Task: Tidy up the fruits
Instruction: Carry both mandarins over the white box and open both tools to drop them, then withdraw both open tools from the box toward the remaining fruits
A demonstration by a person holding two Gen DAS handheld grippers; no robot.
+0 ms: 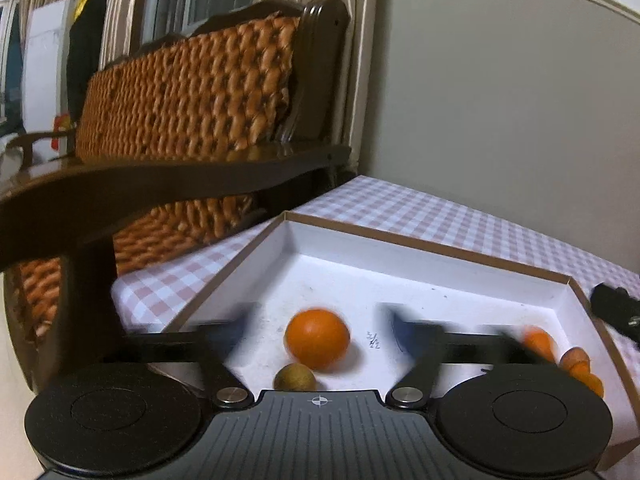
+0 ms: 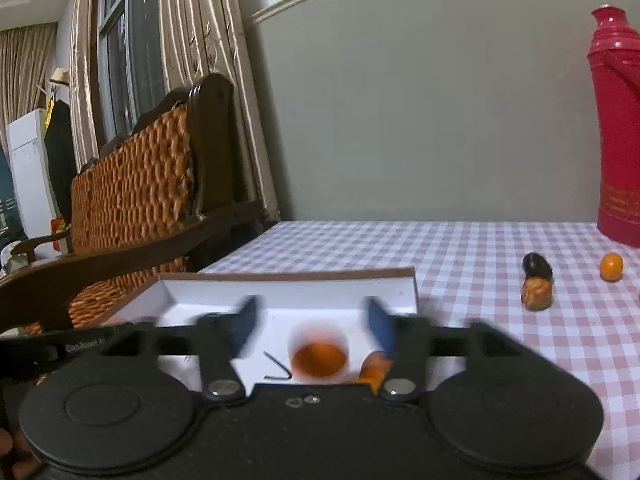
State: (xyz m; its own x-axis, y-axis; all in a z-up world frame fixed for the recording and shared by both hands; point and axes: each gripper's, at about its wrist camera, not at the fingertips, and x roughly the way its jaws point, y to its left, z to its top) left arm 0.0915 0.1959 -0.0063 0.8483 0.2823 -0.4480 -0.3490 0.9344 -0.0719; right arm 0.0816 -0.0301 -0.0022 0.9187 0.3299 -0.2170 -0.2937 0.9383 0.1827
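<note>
A shallow white cardboard box (image 1: 400,256) with a brown rim lies on the checked tablecloth. In the left wrist view it holds an orange (image 1: 317,338), a small brownish-green round fruit (image 1: 295,378) and several small orange fruits (image 1: 576,362) at its right side. My left gripper (image 1: 320,320) is open above the orange, empty. In the right wrist view my right gripper (image 2: 312,322) is open over the same box (image 2: 288,280), with a blurred orange fruit (image 2: 319,358) between and below its fingers and another orange piece (image 2: 374,368) by the right finger.
On the cloth right of the box lie a dark fruit (image 2: 537,265), a brownish-orange fruit (image 2: 537,293) and a small orange fruit (image 2: 611,266). A red thermos (image 2: 618,128) stands at the back right. A wicker-backed wooden chair (image 1: 180,92) stands left of the table.
</note>
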